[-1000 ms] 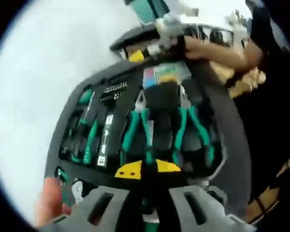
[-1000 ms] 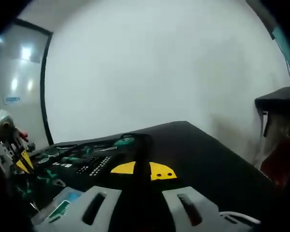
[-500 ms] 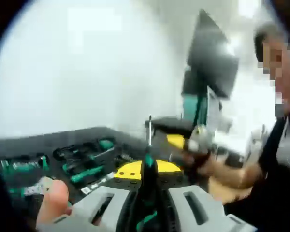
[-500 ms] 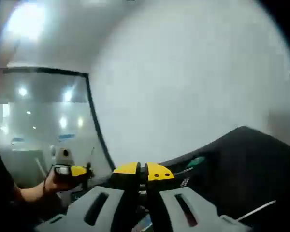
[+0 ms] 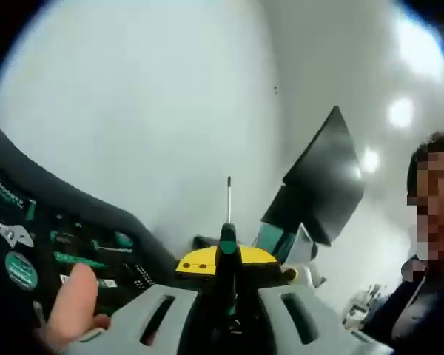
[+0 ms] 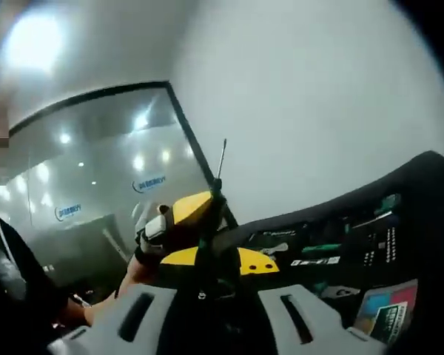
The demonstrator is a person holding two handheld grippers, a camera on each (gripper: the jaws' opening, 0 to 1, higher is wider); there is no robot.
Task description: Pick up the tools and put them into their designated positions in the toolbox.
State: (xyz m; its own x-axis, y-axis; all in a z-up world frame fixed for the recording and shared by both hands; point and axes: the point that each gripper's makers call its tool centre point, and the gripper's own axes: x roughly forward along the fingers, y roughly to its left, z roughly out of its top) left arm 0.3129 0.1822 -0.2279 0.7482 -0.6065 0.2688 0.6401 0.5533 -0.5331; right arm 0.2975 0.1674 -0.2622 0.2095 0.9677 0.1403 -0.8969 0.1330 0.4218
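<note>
In the left gripper view we see our left gripper clamped on a screwdriver: a dark handle with a green collar sits between the yellow jaw tips, and a thin metal shaft sticks straight up past them. The toolbox lies to the left, black, with green-handled tools in its slots. A thumb shows near the gripper's left side.

In the right gripper view our right gripper has its yellow tips close together; we cannot tell whether they pinch anything. Just beyond it the left gripper holds the screwdriver, shaft pointing up. The toolbox spreads to the right, with green tools and a label.
</note>
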